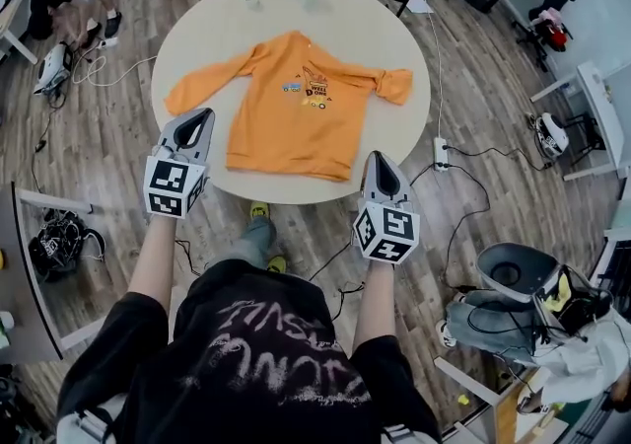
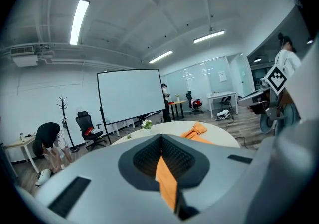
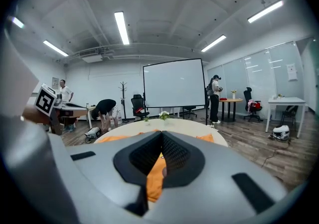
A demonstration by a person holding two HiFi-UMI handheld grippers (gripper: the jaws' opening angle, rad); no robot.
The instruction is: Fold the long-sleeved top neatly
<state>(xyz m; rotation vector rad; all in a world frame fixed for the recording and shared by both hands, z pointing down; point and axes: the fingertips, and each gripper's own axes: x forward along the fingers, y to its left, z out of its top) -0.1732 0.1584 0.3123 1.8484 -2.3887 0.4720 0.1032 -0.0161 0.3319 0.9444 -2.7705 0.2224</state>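
Both my tongs are clenched on nothing: the left gripper and the right gripper hover at the near edge of the round table, where the orange top lies flat, front up. I should open the jaws first and take the cloth at two matching points. The sleeve on my right seems doubled over at the cuff; how exactly, I cannot see

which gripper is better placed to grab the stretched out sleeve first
Left, probably. The left gripper is at the table edge right beside the outstretched sleeve; the right gripper is by the opposite hem corner of the top. Both are shut.
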